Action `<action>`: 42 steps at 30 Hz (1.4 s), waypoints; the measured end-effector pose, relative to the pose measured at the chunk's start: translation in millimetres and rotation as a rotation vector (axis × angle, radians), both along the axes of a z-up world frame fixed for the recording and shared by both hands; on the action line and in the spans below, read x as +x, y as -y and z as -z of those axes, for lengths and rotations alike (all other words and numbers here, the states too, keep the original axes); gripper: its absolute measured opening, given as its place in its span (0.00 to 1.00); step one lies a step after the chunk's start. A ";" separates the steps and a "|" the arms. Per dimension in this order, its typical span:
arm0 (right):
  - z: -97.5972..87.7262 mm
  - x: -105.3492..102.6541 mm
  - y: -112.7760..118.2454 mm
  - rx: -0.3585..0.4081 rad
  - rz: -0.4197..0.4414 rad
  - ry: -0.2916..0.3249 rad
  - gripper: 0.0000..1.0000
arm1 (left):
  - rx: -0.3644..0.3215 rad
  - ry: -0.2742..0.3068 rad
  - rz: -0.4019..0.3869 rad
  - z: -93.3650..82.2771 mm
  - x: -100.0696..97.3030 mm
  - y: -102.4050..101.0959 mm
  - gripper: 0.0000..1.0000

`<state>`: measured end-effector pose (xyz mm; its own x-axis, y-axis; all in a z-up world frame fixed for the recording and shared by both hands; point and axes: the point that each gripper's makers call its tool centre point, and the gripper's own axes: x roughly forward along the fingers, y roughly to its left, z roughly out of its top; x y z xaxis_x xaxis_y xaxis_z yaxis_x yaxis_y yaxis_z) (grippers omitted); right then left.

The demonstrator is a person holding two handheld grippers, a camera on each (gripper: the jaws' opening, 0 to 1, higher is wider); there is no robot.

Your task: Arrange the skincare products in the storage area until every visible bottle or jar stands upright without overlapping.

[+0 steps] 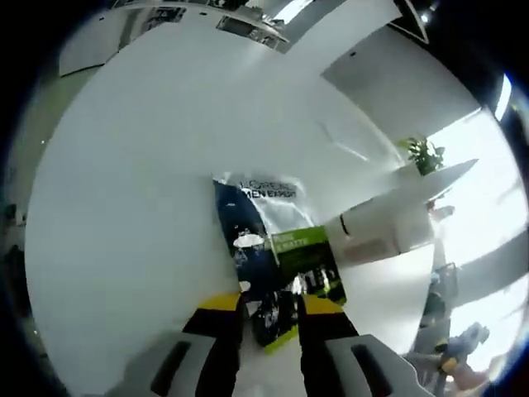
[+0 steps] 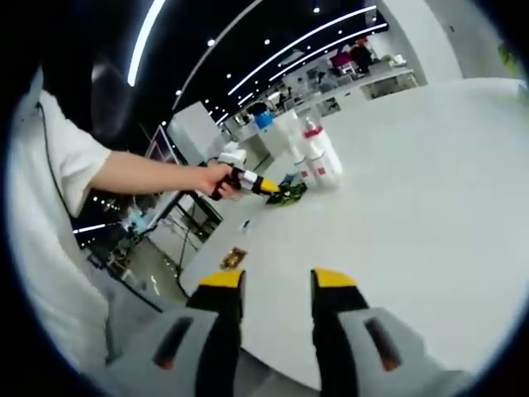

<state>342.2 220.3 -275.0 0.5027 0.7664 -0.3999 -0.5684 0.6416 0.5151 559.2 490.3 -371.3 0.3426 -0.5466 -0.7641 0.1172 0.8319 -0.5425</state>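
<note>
Left tool (image 1: 271,308) pinched a glossy dark-and-green printed sachet (image 1: 277,256) at lower center over the smooth white worktop (image 1: 149,165), while the right tool (image 2: 277,285) hovered narrowly parted and empty, white bottles (image 2: 318,161) upright at upper center beyond the person's outstretched hand (image 2: 221,180).

**Skincare products on the white table**

A dark blue skincare pack (image 1: 266,248) printed with "MEN EXPERT" in white, carrying a green panel on one side and a yellow-green bottom edge, lies flat on the white table (image 1: 149,190). Its near end sits between the jaws of the left tool (image 1: 271,308).

In the right gripper view the same pack (image 2: 287,192) appears small and far off on the table. Just beside it, on its far side, stand several white bottles (image 2: 318,159) with red markings, upright and bunched close together.
</note>
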 end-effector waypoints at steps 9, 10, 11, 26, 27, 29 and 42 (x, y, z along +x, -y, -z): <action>-2.9 -0.8 -1.2 0.005 -0.007 0.017 0.33 | 0.142 0.067 0.077 -8.3 -28.1 -15.5 0.37; -3.7 -0.9 -1.2 0.007 -0.007 0.019 0.33 | 0.190 0.083 0.098 -7.0 -30.7 -20.0 0.39; -4.6 -0.8 -1.5 0.008 -0.007 0.022 0.33 | 0.244 0.106 0.130 -6.6 -35.2 -23.1 0.41; -7.8 0.0 -3.6 -0.001 -0.013 0.058 0.32 | 0.501 0.147 0.138 13.9 -107.1 -24.8 0.60; -7.7 -0.3 -3.9 -0.001 -0.015 0.058 0.32 | 0.501 0.147 0.132 14.8 -107.4 -25.0 0.59; -7.1 -1.2 -5.0 -0.008 -0.021 0.061 0.32 | 0.533 0.168 0.118 16.0 -105.4 -28.3 0.58; -7.7 0.7 -3.1 -0.017 -0.015 0.073 0.32 | 0.524 0.216 0.042 11.7 -102.4 -22.6 0.42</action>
